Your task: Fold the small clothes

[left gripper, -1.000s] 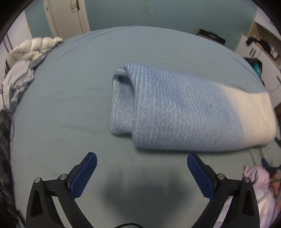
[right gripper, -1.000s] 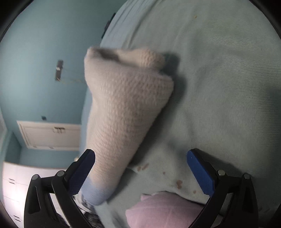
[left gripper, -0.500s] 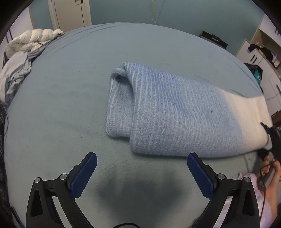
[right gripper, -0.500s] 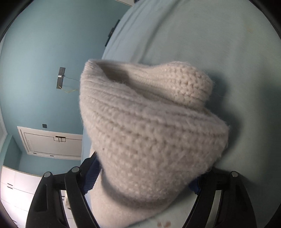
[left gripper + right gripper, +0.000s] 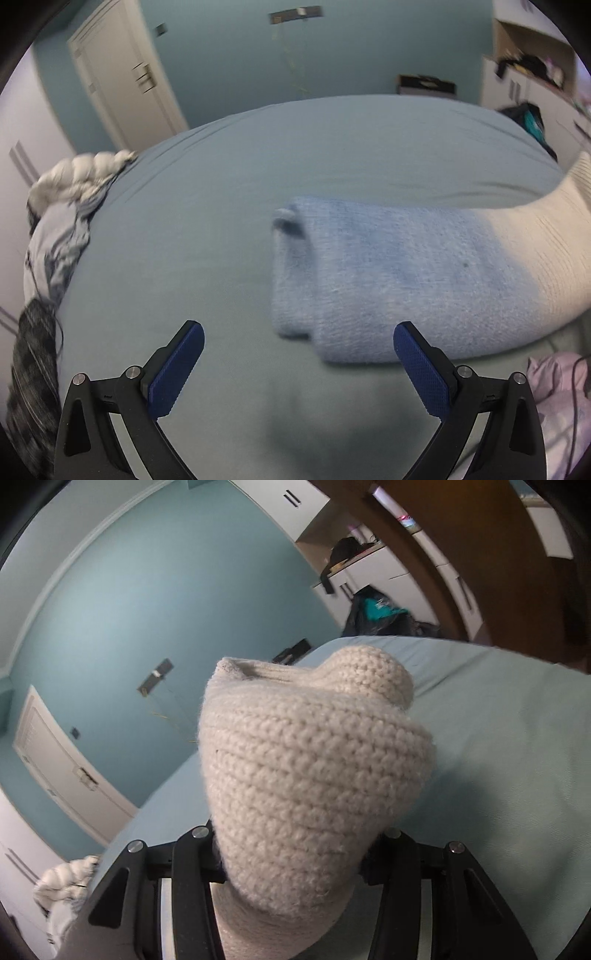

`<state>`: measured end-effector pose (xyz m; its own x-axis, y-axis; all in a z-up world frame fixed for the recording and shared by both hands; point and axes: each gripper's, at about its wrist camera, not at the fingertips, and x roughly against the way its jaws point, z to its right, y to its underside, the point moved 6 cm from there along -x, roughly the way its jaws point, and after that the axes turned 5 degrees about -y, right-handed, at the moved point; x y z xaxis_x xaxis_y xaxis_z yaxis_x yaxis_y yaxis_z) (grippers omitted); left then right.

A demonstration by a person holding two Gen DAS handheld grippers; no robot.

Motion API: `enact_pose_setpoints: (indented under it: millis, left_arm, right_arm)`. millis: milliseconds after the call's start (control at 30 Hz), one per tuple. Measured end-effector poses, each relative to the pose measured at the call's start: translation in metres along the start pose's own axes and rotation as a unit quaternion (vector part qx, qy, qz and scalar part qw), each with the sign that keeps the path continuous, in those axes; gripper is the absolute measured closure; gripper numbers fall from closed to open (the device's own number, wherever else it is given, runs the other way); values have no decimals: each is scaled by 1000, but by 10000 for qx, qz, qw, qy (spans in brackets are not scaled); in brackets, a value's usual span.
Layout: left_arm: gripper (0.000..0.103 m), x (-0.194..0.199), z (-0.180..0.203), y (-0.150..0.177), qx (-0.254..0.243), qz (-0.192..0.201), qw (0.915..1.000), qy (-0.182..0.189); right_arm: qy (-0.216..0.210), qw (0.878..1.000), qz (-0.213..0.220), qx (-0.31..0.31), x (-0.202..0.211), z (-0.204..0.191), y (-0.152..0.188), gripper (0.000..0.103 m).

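Readable text: none in either view.
Knitted garment (image 5: 406, 280): plain blue and cream knit, no label or tag showing.
Bed sheet (image 5: 221, 221): plain, no print.
Door (image 5: 125, 81): no sign or number.
Wall fixture (image 5: 295, 14): too blurred to tell whether it bears any marking.
Cabinets (image 5: 388, 576): bare fronts, no lettering.
Teal item by the cabinets (image 5: 380, 609): a pale mark on it, too small to read.

Bed (image 5: 229, 229) with a grey-blue sheet. On it: folded knit (image 5: 388, 280), blue turning cream, cream end raised off the sheet; white-grey bedding pile (image 5: 62, 214) at left edge; pink cloth (image 5: 554, 391) near right corner.
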<state>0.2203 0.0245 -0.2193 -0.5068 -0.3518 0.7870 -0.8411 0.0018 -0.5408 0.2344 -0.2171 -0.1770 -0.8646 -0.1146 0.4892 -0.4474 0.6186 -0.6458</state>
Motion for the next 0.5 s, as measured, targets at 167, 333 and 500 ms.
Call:
enact_pose_setpoints:
  millis: [167, 333, 500]
  left_arm:
    - [0, 4, 54, -24, -621, 164, 9979, 44]
    - [0, -10, 127, -41, -1287, 368, 9910, 57]
    - [0, -47, 167, -22, -1884, 390, 9801, -485]
  right_arm:
    - [124, 9997, -111, -187, -29, 4, 0, 60]
    - [98, 9999, -48, -91, -21, 3, -2, 60]
    - [93, 9999, -47, -52, -23, 6, 1, 60]
